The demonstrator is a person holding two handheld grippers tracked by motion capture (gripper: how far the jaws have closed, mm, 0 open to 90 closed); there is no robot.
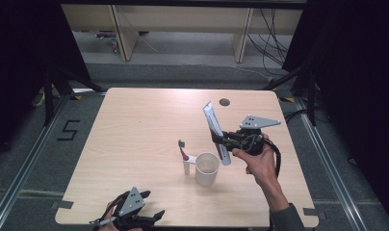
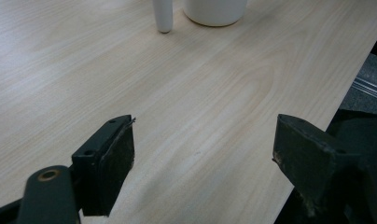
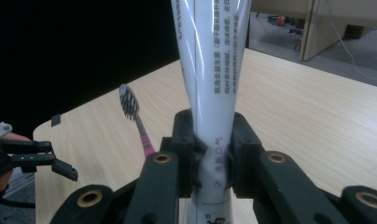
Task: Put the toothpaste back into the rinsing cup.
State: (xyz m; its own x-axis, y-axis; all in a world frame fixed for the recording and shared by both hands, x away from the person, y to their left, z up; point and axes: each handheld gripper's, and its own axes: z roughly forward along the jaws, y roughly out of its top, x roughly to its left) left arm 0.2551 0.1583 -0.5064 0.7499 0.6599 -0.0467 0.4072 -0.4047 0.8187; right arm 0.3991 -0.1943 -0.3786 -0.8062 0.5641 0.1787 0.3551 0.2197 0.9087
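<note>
- Toothpaste tube (image 1: 215, 133) sits right of the frame's middle, squeezed by our right gripper (image 1: 225, 140), tilted above the white cup (image 1: 206, 168).
- We think it could slip and knock the cup or toothbrush (image 1: 184, 153).
- Our left gripper (image 1: 135, 211), bottom left, is wide apart, holding nothing.

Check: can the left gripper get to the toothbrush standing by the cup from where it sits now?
Probably yes. The left gripper is open at the near table edge, with bare table between it and the toothbrush. The cup stands beside the brush, not in front.
</note>
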